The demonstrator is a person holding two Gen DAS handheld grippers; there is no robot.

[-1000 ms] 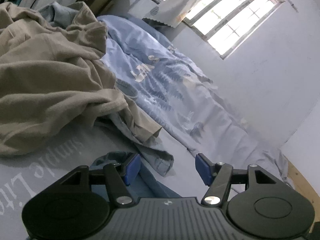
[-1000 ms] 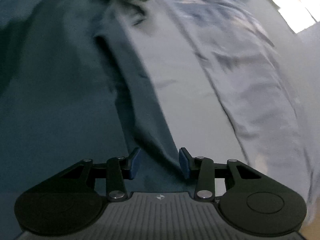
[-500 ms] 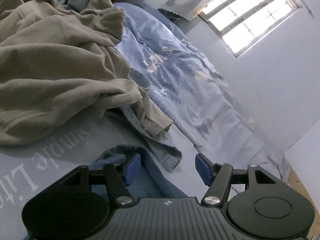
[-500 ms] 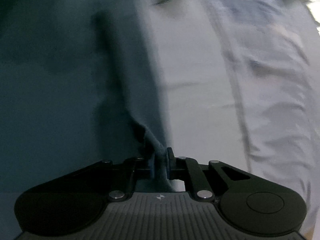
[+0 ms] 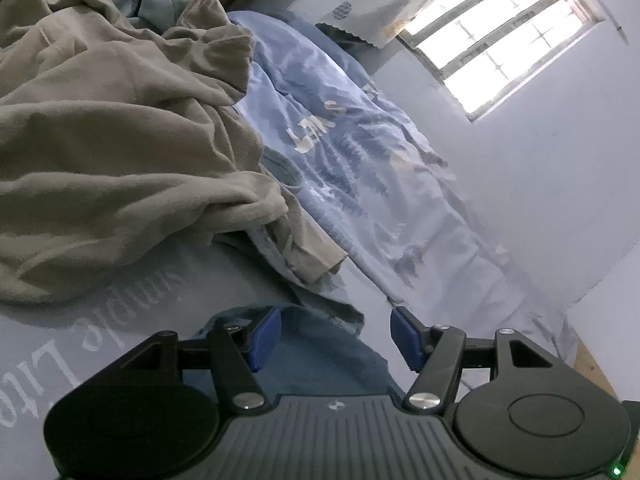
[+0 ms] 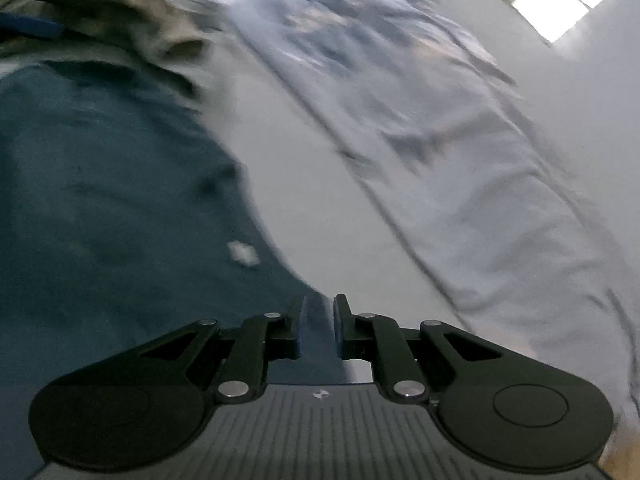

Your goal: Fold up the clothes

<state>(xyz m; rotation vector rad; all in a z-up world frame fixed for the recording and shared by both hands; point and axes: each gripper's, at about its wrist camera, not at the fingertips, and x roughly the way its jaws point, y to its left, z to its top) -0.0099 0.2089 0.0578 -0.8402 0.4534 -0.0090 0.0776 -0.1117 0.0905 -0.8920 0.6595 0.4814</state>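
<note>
The right claw (image 6: 319, 320) has its two black fingers pressed close together, pinching the edge of the dark teal soft shirt (image 6: 104, 200). It likely holds that edge so the shirt can be pulled over for a fold. The shirt spreads from the claw out toward 10 o'clock, flat on the pale grey bed sheet (image 6: 304, 184).

The left claw (image 5: 335, 338) is spread wide, with its blue pads (image 5: 264, 338) apart and holding nothing. A corner of the teal shirt lies just under it, so it looks ready to grab.

The left view shows the crumpled tan cloth pile (image 5: 112, 152) at 10 o'clock, the light blue printed quilt (image 5: 352, 176) at 12 o'clock and the bright barred window (image 5: 492, 36) at 1 o'clock. The right view is blurry, but only it shows the shirt's flat body and a small white spot (image 6: 242, 254) on it.
</note>
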